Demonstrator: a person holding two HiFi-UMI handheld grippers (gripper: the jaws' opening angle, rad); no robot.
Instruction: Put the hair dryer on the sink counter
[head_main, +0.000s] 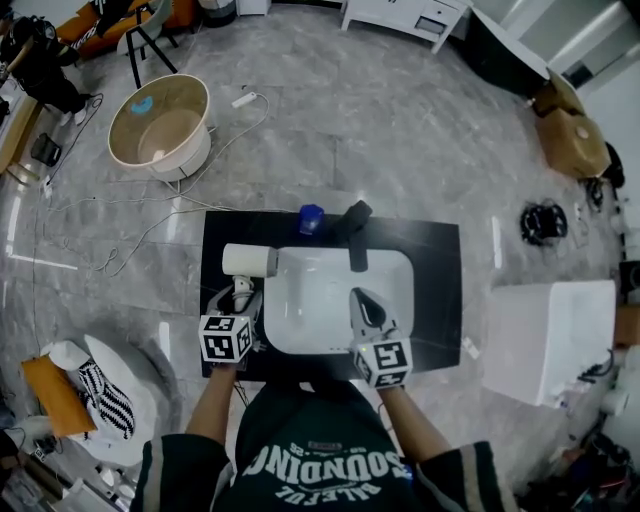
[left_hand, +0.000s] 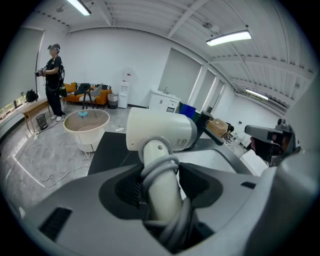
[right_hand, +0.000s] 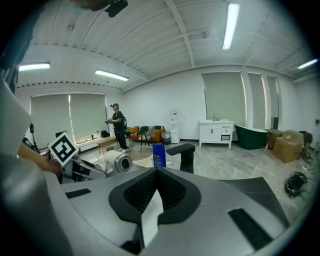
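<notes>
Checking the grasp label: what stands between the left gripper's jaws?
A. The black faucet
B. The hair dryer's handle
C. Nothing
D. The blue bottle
B: in the left gripper view the left gripper is closed on the handle of the white hair dryer, with the grey cord looped round it.

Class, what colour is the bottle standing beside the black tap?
The bottle is blue. It shows best in the right gripper view.
</notes>
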